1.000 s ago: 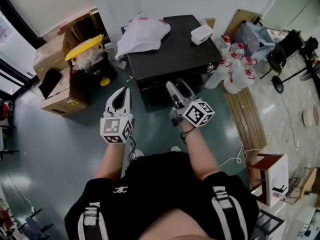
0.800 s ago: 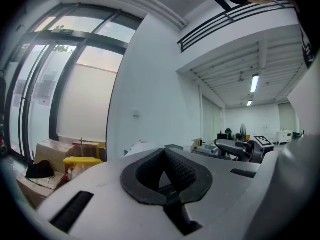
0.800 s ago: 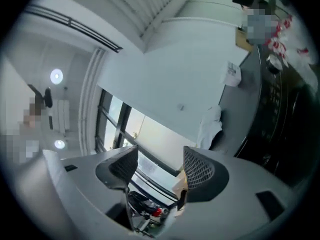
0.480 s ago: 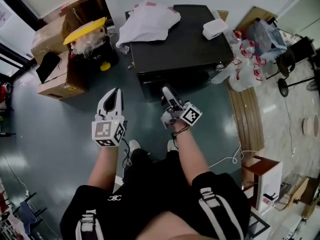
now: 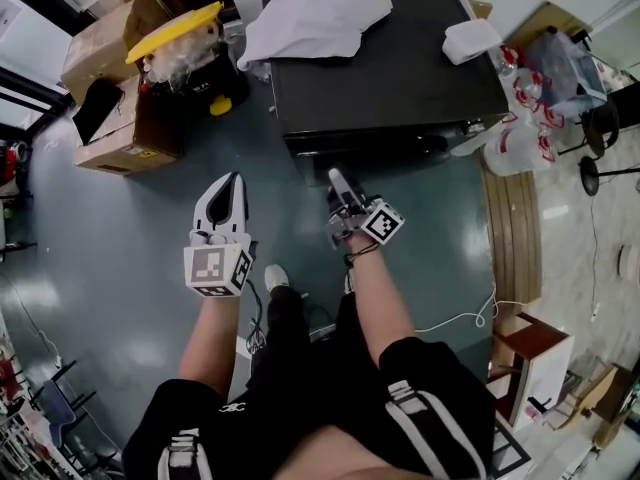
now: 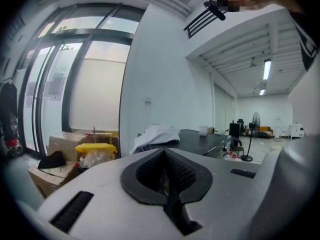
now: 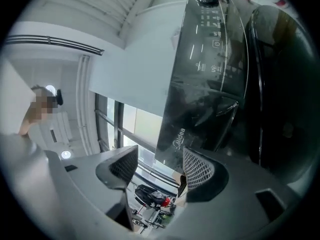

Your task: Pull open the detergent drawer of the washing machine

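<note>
The black washing machine (image 5: pixel 390 68) stands ahead of me, its front panel (image 5: pixel 380 151) seen steeply from above. In the right gripper view the machine lies turned on its side: the detergent drawer (image 7: pixel 192 121) with the brand logo is just beyond the jaws, and the round door (image 7: pixel 282 109) is to the right. My right gripper (image 5: pixel 336 178) is open with nothing between its fingers, its tips close to the left end of the front panel. My left gripper (image 5: pixel 229 182) hangs over the floor left of the machine, shut and empty (image 6: pixel 165 171).
A white cloth (image 5: pixel 315 13) and a white box (image 5: pixel 470 38) lie on the machine's top. Cardboard boxes with a yellow lid (image 5: pixel 170 33) stand to the left. Plastic bottles (image 5: pixel 520 138), a wooden board (image 5: pixel 515 228) and a small stool (image 5: pixel 535 343) are on the right.
I have come nearer the machine, which now fills more of the head view. My right gripper has moved up to its front panel. The left gripper has stayed beside me, shut.
</note>
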`<state>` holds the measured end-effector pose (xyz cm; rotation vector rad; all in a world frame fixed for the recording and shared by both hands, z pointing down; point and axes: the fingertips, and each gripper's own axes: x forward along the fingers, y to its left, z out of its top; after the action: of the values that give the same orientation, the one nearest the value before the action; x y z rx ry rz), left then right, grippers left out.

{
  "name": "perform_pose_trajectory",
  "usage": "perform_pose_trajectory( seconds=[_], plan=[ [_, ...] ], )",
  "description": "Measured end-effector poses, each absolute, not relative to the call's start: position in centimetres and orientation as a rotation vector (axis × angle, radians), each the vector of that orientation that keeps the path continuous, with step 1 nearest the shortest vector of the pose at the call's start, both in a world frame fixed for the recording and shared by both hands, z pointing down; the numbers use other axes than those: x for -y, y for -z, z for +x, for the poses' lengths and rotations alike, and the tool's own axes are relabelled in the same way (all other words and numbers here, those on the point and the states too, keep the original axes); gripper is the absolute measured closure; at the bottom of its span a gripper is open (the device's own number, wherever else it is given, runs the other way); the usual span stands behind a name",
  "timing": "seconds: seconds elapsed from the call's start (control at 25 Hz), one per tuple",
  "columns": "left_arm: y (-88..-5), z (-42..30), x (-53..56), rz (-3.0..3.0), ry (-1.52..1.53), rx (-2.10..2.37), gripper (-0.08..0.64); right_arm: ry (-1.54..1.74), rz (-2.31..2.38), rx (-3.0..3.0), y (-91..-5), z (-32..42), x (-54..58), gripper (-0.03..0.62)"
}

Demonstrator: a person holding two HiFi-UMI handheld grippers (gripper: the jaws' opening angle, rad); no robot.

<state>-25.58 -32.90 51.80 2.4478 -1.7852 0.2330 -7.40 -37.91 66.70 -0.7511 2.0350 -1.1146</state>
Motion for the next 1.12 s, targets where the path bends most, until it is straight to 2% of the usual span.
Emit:
perform_pose_trajectory(
  seconds=[0.48,0.88,0.96,1.0,1.12],
  plan=[
    [-59.4,-23.7,34.2,2.427,-0.254,1.714,0.565,1.078,-0.748,-1.93,-70.6,-6.3,42.5,0.33],
    [-61.4,-24.8,33.7,2.372,-0.249,1.721,0.565,1.054,-0.704,-1.915,-70.7,-7.2,44.0,0.334],
    [-62.0,-25.0,33.5,2.359,-0.249,1.72,0.565,1.085,-0.716,-1.887,-71.4,-6.8,44.1,0.364],
    [-62.1,-25.2,33.3,2.351,-0.248,1.718,0.565,1.112,-0.712,-1.872,-71.8,-6.8,44.1,0.413],
    [-62.1,-25.5,32.9,2.348,-0.247,1.714,0.565,1.176,-0.662,-1.848,-72.1,-6.8,44.1,0.433]
  ],
)
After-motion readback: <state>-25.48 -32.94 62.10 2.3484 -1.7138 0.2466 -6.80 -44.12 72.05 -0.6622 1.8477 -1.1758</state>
